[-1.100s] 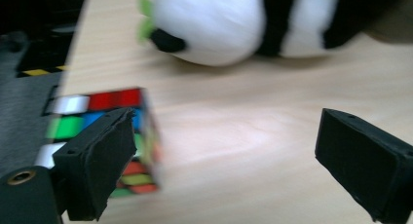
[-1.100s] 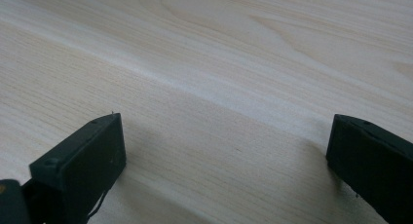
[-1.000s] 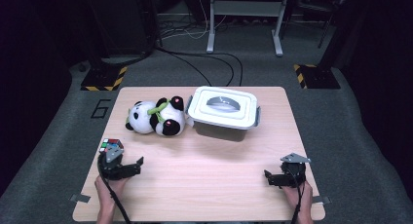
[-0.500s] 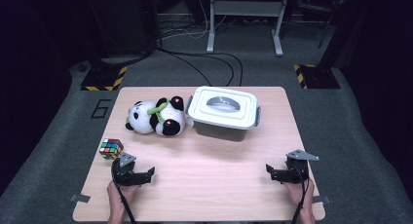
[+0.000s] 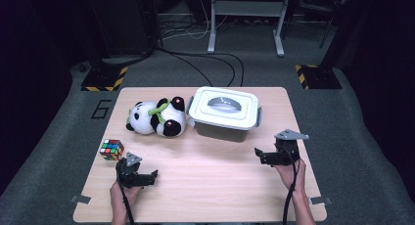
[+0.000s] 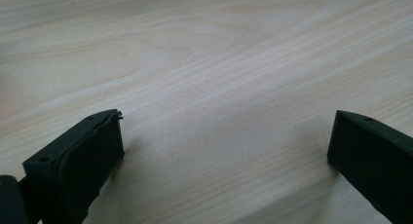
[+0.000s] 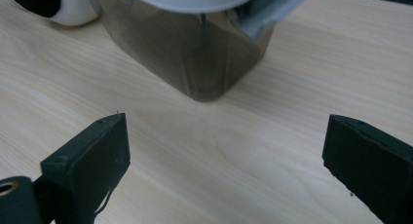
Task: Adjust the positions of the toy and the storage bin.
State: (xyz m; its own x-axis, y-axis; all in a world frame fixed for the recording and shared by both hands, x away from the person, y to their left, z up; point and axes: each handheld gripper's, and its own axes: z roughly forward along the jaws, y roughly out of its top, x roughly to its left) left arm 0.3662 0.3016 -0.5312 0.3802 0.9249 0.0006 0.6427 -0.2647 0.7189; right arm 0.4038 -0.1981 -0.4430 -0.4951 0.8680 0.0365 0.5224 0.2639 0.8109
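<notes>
Puzzle cube (image 5: 112,149) sat alone at the surface's (image 5: 215,186) left edge, just beside the left gripper (image 5: 151,176), whose jaws gaped empty. The right gripper (image 5: 258,155), equally spread, faced the lidded container (image 5: 224,112); nothing had been lifted, judging by the layout.
</notes>
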